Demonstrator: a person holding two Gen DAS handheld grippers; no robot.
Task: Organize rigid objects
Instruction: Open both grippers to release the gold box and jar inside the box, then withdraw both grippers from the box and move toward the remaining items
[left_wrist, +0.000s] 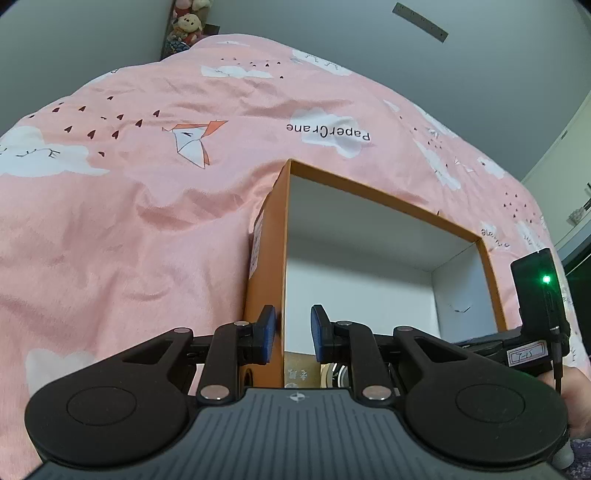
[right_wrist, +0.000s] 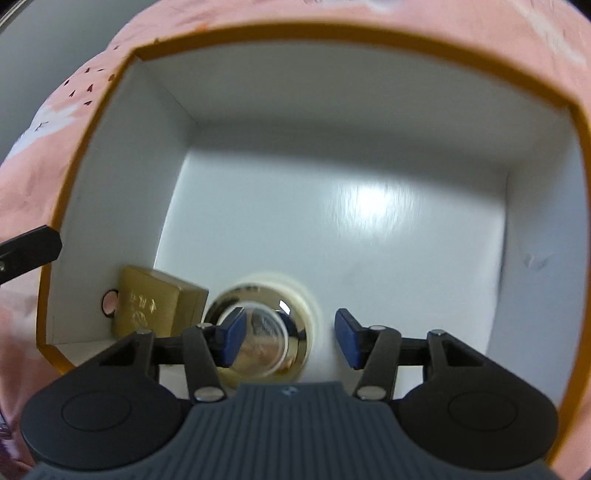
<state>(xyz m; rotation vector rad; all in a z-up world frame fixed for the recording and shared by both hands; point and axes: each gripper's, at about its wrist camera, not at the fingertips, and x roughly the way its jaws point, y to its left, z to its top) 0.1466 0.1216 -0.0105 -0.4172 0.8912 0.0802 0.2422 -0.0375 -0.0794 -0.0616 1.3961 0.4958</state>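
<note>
While the left gripper (left_wrist: 293, 334) clamps the box (left_wrist: 275, 236) wall, the right gripper (right_wrist: 290, 341) gapes (gold case (right_wrist: 155, 302) beside).

Pink crane-print bedspread (left_wrist: 147, 221) beneath plain grey walls (left_wrist: 406, 74), stuffed toys (left_wrist: 188, 22) in the far corner.

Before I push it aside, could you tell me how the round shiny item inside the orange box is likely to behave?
The round shiny item looks mirror-smooth, so the pads may slip on it. Its circular outline suggests it could roll or slide across the glossy white floor of the orange box. The brass-coloured block close beside it on one side might stop it that way.
</note>
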